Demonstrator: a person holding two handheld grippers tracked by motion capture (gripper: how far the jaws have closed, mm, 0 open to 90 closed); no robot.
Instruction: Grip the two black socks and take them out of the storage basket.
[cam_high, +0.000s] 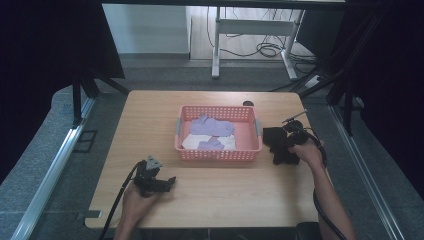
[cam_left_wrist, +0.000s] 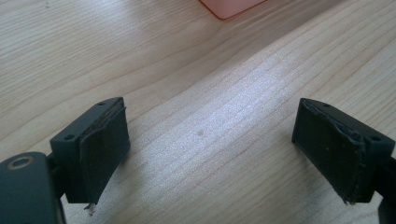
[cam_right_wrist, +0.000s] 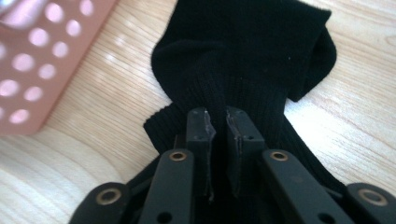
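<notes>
Right hand-held gripper (cam_right_wrist: 219, 123) nearly closed, jaws over black sock (cam_right_wrist: 243, 56), beside pink basket (cam_right_wrist: 42, 60)

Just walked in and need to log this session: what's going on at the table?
A person works with a handheld gripper in each hand. The right gripper is down on a black sock lying on the wooden table beside a pink basket; its jaws are almost together, with a narrow gap over the ribbed fabric. The basket holds purple socks and something white. The left gripper rests open over bare table, holding nothing.
</notes>
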